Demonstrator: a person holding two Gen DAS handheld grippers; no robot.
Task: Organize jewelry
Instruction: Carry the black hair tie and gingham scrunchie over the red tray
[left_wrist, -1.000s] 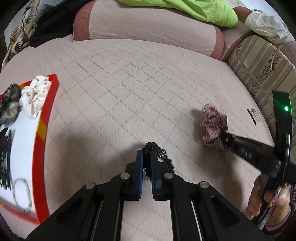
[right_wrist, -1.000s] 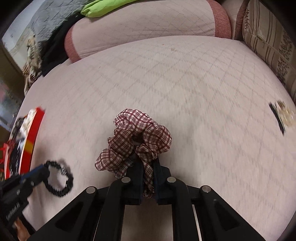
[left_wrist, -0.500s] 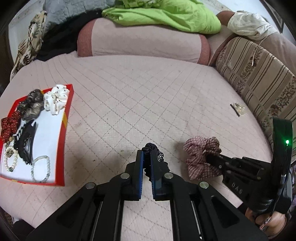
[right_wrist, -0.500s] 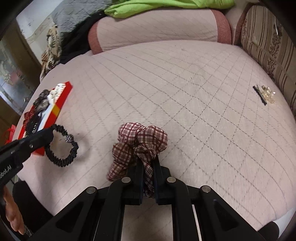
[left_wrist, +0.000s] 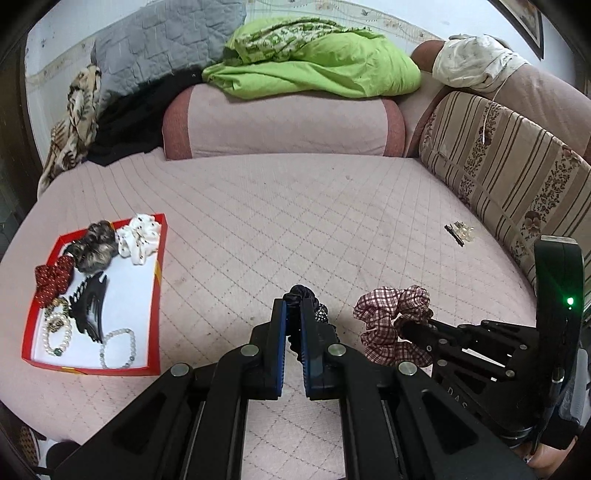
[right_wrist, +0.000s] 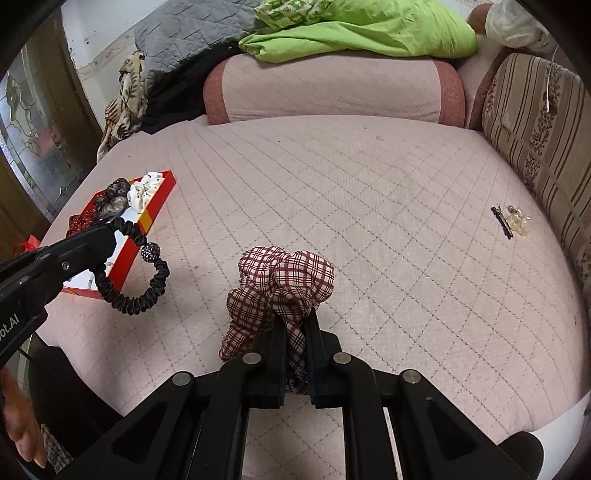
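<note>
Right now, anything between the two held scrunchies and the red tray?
Nothing visible. The black beaded scrunchie and plaid scrunchie are held above bare quilted cushion; the red cardboard tray lies left, its near white floor free.

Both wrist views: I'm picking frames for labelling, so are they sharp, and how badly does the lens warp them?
Left wrist view: sharp, with soft even light; the fisheye bows the quilted pink bed cover and leaves dark corners. Right wrist view: equally crisp, the red-and-white plaid fabric scrunchie and the black ruched hair tie with a beaded ball cast only faint shadows; no glare.
</note>
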